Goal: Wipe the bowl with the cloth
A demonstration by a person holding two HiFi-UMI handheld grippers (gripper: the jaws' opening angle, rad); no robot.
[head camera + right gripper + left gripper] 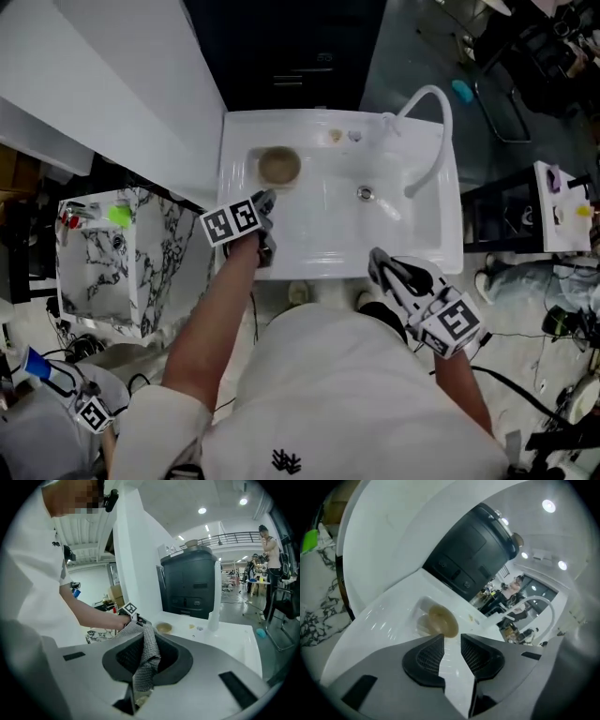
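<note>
As the left gripper hangs over the white sink, its fingers stand apart with nothing between them, aimed at the brown bowl that sits just ahead. The bowl lies inside the sink, tucked into the back left corner, well away from the faucet on the far side. At the sink's front edge, close to the person's body, the right gripper has its fingers closed on a grey cloth, which hangs bunched and folded from the grip.

The step in hand looks to be taking hold of the bowl so that it can be wiped; no wiping has begun, and cloth and bowl are well apart. To do it well, the left fingers should likely close over the near rim, one inside and one outside the wall, since the corner leaves little room behind. A firm, square bite matters: a smooth bowl on a glossy basin could skid or spin under the cloth. Drawing it out towards the middle of the sink and tipping its mouth to the right would give the cloth a clear way in. The hanging tail of the cloth, not the hard fingers, should meet the inside.
</note>
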